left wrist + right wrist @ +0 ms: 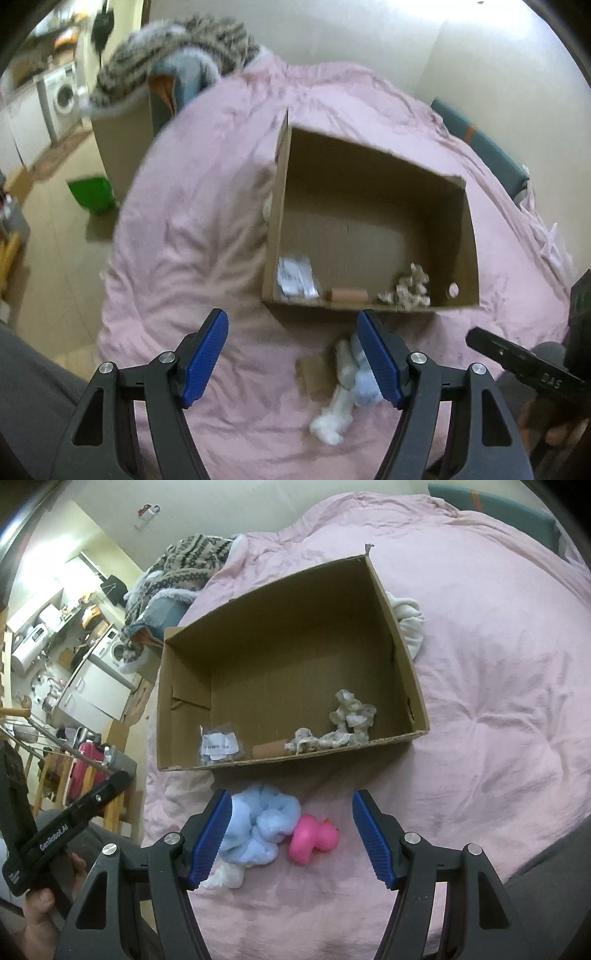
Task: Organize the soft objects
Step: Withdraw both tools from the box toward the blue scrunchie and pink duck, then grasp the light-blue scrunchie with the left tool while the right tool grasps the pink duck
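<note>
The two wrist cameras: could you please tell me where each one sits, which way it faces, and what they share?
Left wrist: on the left gripper, looking down over the bed at the box; its open fingers show, the right gripper at right.
Right wrist: on the right gripper, above the blue cloth and pink duck; the left gripper and hand show at left.
Shared: the box, bed, blue cloth.

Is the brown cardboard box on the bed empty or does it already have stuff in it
Not empty. The brown cardboard box holds a crumpled beige rag, a cardboard tube and a clear plastic packet along its near wall.
</note>
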{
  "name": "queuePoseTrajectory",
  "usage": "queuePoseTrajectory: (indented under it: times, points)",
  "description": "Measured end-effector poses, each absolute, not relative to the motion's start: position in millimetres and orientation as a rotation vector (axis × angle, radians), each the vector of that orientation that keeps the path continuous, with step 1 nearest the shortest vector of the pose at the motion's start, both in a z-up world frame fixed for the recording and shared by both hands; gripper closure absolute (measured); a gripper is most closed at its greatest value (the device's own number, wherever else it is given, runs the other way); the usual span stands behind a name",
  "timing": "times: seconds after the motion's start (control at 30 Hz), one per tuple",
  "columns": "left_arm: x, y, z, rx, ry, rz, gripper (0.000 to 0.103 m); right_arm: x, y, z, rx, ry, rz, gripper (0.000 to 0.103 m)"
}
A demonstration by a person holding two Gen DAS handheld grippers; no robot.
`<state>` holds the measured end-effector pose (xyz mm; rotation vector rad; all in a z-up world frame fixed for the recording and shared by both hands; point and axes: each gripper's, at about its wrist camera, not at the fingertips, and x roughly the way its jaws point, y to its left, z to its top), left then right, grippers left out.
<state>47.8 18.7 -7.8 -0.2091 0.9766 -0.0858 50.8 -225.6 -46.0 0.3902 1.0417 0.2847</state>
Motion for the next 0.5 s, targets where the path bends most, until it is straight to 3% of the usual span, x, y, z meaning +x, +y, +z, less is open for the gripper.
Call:
queuePoseTrajectory:
  times: [0.17, 0.5]
  points:
    - [55.4, -0.7, -33.2, -0.218, 1.107, -0.176, 0.033, 55.3, -221.7, -53.8, 0.386, 1.067, 0.278, 0.032]
    - [65.8, -67.9, -68.6, -0.047, 1.183, -0.336, 0.033, 62.0, -230.0, -62.9, 0.443, 1.096, 0.266, 0.032]
